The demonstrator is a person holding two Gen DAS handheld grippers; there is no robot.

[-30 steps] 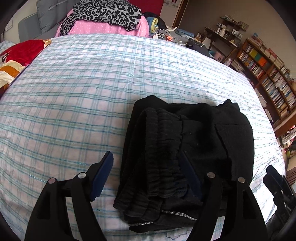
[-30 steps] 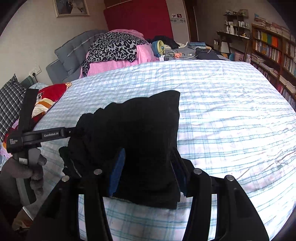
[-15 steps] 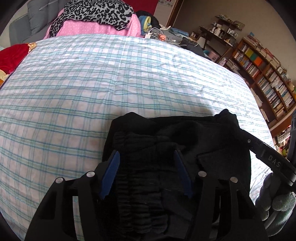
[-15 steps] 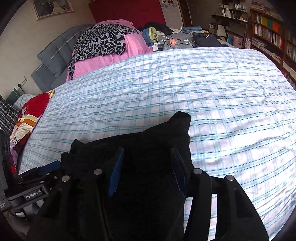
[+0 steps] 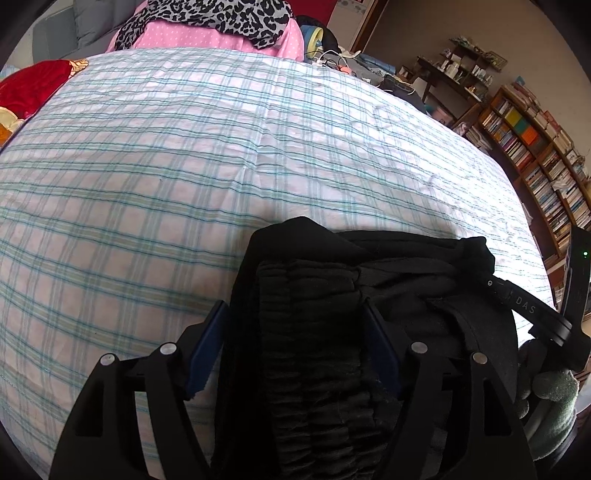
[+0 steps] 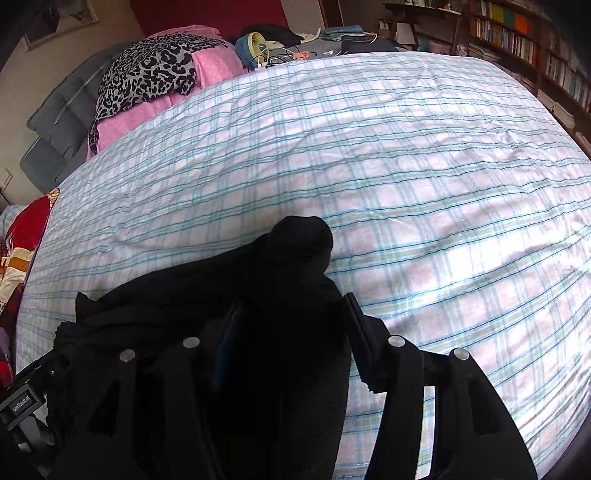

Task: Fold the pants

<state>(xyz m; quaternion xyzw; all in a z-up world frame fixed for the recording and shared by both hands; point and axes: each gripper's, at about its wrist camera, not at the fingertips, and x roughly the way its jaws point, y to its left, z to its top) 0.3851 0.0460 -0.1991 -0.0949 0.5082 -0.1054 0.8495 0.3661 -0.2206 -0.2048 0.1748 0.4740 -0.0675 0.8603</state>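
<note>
The black pants (image 5: 317,295) lie folded in a thick bundle on the checked bedspread (image 5: 184,166), at the near edge. My left gripper (image 5: 295,332) straddles the elastic waistband end, its blue pads on either side of the cloth. My right gripper (image 6: 291,332) straddles the other end of the pants (image 6: 258,280), jaws around the thick fold. Each gripper's body shows at the edge of the other's view. Whether the pads press the cloth is hard to tell.
A pile of pink and leopard-print bedding (image 5: 214,22) sits at the far end of the bed. Red cloth (image 5: 26,88) lies at the left edge. Bookshelves (image 5: 535,147) stand to the right. A small fan and cables (image 6: 258,48) lie at the far edge.
Both grippers have moved forward and down over the pants bundle; the left gripper's jaws have narrowed around the waistband end.
</note>
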